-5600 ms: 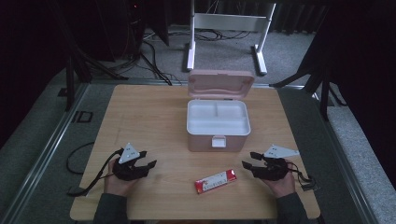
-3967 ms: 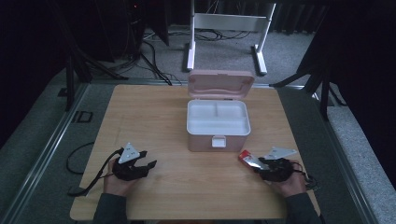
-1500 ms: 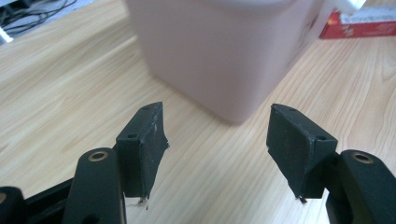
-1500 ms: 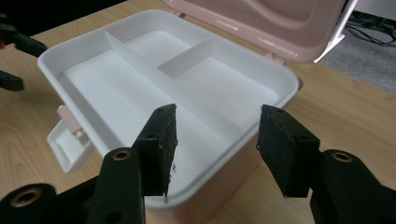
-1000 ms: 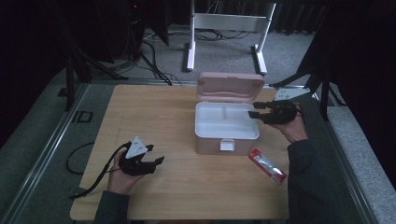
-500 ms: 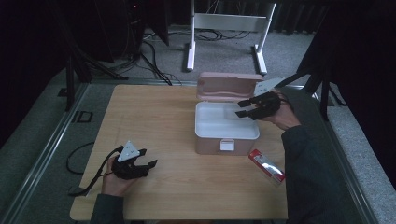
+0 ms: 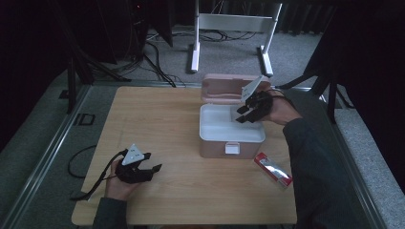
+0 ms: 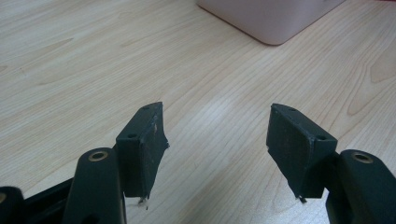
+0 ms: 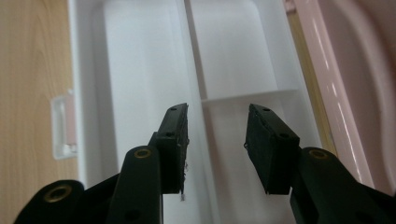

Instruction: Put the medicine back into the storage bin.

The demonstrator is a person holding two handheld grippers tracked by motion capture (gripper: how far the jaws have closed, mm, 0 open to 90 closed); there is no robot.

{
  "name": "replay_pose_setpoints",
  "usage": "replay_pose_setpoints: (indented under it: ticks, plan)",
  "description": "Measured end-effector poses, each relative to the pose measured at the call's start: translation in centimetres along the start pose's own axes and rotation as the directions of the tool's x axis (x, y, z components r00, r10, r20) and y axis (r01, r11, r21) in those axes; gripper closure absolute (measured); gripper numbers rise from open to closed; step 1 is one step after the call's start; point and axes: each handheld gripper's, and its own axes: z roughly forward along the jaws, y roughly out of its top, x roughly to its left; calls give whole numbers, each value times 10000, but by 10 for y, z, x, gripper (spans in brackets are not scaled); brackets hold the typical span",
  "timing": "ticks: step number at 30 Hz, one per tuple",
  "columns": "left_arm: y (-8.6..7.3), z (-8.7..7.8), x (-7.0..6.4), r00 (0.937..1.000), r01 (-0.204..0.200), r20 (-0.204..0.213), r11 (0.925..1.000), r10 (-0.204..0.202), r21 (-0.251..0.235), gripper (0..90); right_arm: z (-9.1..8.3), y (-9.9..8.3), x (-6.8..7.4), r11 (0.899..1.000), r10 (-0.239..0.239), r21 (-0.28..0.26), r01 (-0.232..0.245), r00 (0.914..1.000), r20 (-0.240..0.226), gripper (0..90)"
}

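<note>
A pink box (image 7: 216,145) stands open at the table's middle right, its lid (image 7: 223,88) tilted back. Inside is a white tray (image 9: 135,70) split by dividers, with nothing in the parts I can see. My right gripper (image 7: 243,114) hovers over the tray's back right part, open and holding nothing; in the right gripper view it (image 9: 217,116) points down at the dividers, with the pink lid (image 9: 355,70) to its right. A red and silver packet (image 7: 272,170) lies on the table right of the box's front. My left gripper (image 7: 150,164) rests open near the front left, empty (image 8: 217,116).
The wooden table (image 7: 157,114) has bare room left of the box. The box's corner (image 8: 275,18) lies ahead of the left gripper. The box's latch (image 7: 232,148) faces the person. A white stand (image 7: 229,28) and cables are on the floor behind the table.
My right gripper has moved left from beside the lid to above the tray's interior. The packet lies where it was a second ago. The left gripper has barely shifted.
</note>
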Motion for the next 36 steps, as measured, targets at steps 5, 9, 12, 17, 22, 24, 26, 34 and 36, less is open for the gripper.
replay_pose_setpoints:
  ticks: [5, 9, 12, 17, 22, 24, 26, 34, 36]
  plan:
    - [0, 0, 0, 10000, -18, 2, 10000, 18, 32, 373, 6, 5, -1, 9980, -27, 637, 28, 10000, -14, 587]
    - [0, 0, 0, 10000, -15, -3, 10000, 15, 19, 373, 11, 10, 0, 9930, -194, 1161, 196, 9998, -34, 599]
    - [0, -1, 0, 10000, -42, 12, 10000, 42, 25, 373, 16, 13, 1, 9887, -208, 1485, 219, 9997, -92, 620]
    - [1, -2, 0, 10000, -40, 27, 10000, 40, 16, 373, 22, 20, 1, 9793, -309, 1995, 337, 9994, -172, 642]
    - [1, -2, 1, 10000, -67, 7, 10000, 67, -20, 373, 28, 23, 0, 9711, -474, 2328, 526, 9985, -280, 671]
    - [1, -3, 1, 10000, -58, 5, 10000, 58, -18, 373, 31, 25, 2, 9678, -525, 2446, 587, 9981, -317, 687]
    - [1, -4, 1, 10000, -73, -20, 10000, 73, 2, 373, 33, 27, 2, 9639, -530, 2593, 599, 9980, -337, 694]
    - [0, -4, 1, 10000, -86, -13, 10000, 86, 6, 373, 39, 32, 1, 9519, -537, 2999, 633, 9977, -404, 732]
    - [0, -4, 1, 10000, -94, -24, 10000, 94, 3, 373, 39, 32, 0, 9499, -539, 3059, 642, 9977, -422, 732]
